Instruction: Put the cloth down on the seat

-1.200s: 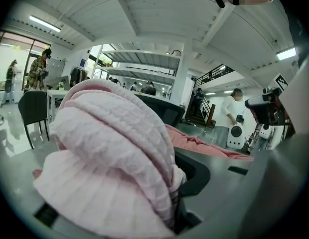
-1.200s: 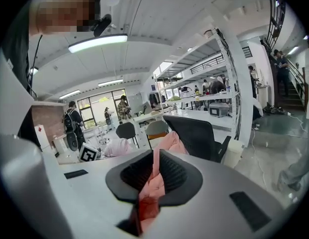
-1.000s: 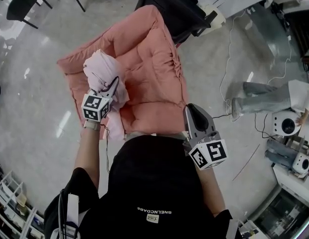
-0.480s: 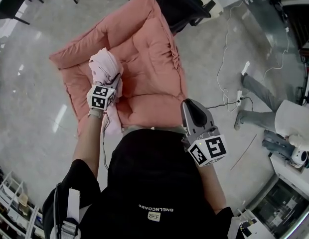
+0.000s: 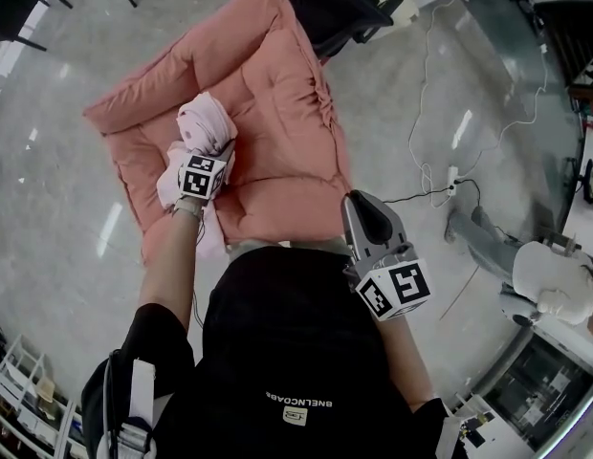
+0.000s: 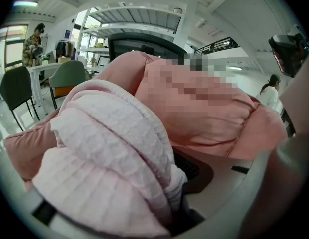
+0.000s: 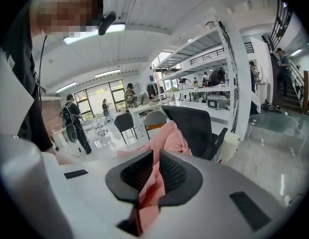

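The pale pink waffle cloth (image 5: 203,127) lies bunched on the left part of the salmon padded seat (image 5: 277,94). My left gripper (image 5: 213,151) is right at its near edge, and the jaws are opening. In the left gripper view the cloth (image 6: 109,148) fills the space between the jaws, one dark pad (image 6: 194,168) stands bare beside it, and the seat (image 6: 209,113) rises behind. My right gripper (image 5: 360,204) hovers at the seat's near edge, away from the cloth. That right gripper (image 7: 153,171) has its pads together, holding nothing, with the seat (image 7: 167,136) showing past them.
A black office chair (image 5: 325,8) stands just behind the seat. Cables (image 5: 426,151) trail over the glossy floor to the right, where a person's legs (image 5: 478,232) are. Shelving (image 5: 19,381) sits at the lower left. Desks and chairs (image 7: 127,123) fill the far room.
My left gripper has brought the cloth down onto the seat and nearer to me. The cloth now spreads out to the left of the gripper. The right gripper has hardly moved.
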A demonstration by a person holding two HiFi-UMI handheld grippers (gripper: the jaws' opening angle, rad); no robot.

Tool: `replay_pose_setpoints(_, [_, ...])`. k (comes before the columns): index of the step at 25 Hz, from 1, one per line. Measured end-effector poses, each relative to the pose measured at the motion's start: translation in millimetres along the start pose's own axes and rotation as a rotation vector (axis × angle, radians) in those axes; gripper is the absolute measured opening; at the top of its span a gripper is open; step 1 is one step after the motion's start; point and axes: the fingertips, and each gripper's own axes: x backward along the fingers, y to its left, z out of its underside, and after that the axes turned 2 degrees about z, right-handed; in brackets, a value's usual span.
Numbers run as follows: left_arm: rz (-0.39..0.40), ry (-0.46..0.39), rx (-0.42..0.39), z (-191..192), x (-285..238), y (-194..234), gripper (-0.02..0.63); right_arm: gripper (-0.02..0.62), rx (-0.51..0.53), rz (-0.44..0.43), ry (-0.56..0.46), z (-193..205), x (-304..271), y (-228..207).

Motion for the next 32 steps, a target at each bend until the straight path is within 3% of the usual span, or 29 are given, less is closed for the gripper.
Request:
replay_pose_setpoints(4, [0.031, 0.044, -0.013, 3.3, -15.7, -12.9, 0.215, 0.055, -0.005, 0.011, -0.003, 3.7, 4.4, -8.2])
replay_pose_setpoints(11, [0.015, 0.065, -0.017, -0.4, -26.4, -25.6, 0.291, 0.055, -0.017, 0.013, -0.010, 7.5, 13.5, -21.9])
replay_pose_setpoints(20, [-0.069, 0.070, -0.026, -13.7, -6.1, -23.4, 0.338, 0.055, -0.028, -0.009, -0.029, 4.2, 22.8, -24.4])
replay_pose_setpoints(32, [-0.215, 0.053, -0.072, -32.2, 45.1, -9.8, 0.339, 0.055, -0.021, -0.084, -0.075, -18.0, 12.0, -17.1])
